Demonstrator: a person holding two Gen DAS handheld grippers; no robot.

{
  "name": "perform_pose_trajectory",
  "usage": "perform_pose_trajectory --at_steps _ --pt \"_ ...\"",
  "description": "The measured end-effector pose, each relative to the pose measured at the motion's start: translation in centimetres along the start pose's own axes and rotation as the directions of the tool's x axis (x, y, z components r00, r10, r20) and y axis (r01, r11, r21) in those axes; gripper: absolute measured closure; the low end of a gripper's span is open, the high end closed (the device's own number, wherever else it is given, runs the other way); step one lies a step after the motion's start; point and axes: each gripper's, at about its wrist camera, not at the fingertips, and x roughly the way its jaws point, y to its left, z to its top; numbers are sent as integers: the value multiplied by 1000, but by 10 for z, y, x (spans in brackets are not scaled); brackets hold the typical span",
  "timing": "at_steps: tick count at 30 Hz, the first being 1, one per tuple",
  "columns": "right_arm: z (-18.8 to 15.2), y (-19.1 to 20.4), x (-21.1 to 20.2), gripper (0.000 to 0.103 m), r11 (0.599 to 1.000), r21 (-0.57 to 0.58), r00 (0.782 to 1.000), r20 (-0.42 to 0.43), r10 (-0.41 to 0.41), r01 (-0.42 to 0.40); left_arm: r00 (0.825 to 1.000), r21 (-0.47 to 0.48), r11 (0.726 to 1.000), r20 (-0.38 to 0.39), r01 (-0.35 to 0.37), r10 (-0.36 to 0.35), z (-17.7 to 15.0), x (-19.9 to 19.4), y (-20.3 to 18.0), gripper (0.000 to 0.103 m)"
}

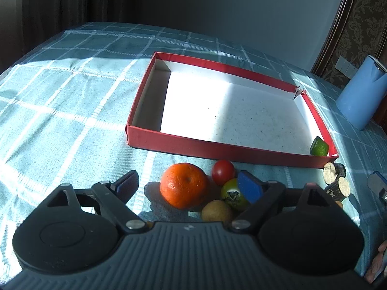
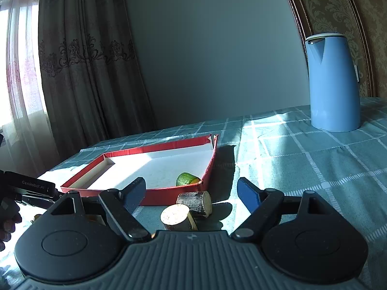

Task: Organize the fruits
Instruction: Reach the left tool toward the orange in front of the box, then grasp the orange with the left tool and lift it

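The left gripper [image 1: 189, 186] is hanging wide open over a round orange tangerine [image 1: 184, 184], gripping nothing. At its one o'clock a green lime piece [image 1: 319, 147] is sitting in the shallow red cardboard box [image 1: 217, 148]. The right gripper [image 2: 191, 194] is gaping open around two cut wooden log stubs [image 2: 188, 209], pads clear.

text: "GenRobot.AI" | colour: pale lettering | on: black body of the left gripper [image 2: 31, 188] | where: far left edge, right wrist view | other readable text: none

Black tongs [image 1: 189, 184] with blue pads [image 1: 249, 189], silver screws, ribbed grey body.
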Motion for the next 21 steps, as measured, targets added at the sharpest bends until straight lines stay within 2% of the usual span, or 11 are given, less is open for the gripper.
perform_pose_trajectory --at_steps 3,7,10,12,13,18,21 --pt "0 0 0 17 1000 1 1000 2 -1 1 1000 7 1000 5 0 0 0 0 -2 19" --pt "0 0 0 17 1000 4 1000 3 -2 2 999 -40 999 20 37 -36 -2 3 8 26" --pt "0 -1 1 17 1000 6 1000 -5 -3 3 992 -122 985 13 124 -123 -4 7 22 40" --pt "0 -2 3 17 1000 8 1000 -12 -5 5 993 -146 983 15 114 -114 -5 8 27 61" --pt "0 -2 3 17 1000 10 1000 -15 -6 6 995 -139 985 18 104 -102 -6 8 27 64" --pt "0 -5 4 16 1000 25 1000 -23 -7 8 993 -144 982 23 120 -118 -7 5 28 64" --pt "0 -5 4 16 1000 26 1000 -23 -7 8 993 -130 986 59 108 -101 -4 -5 23 64"
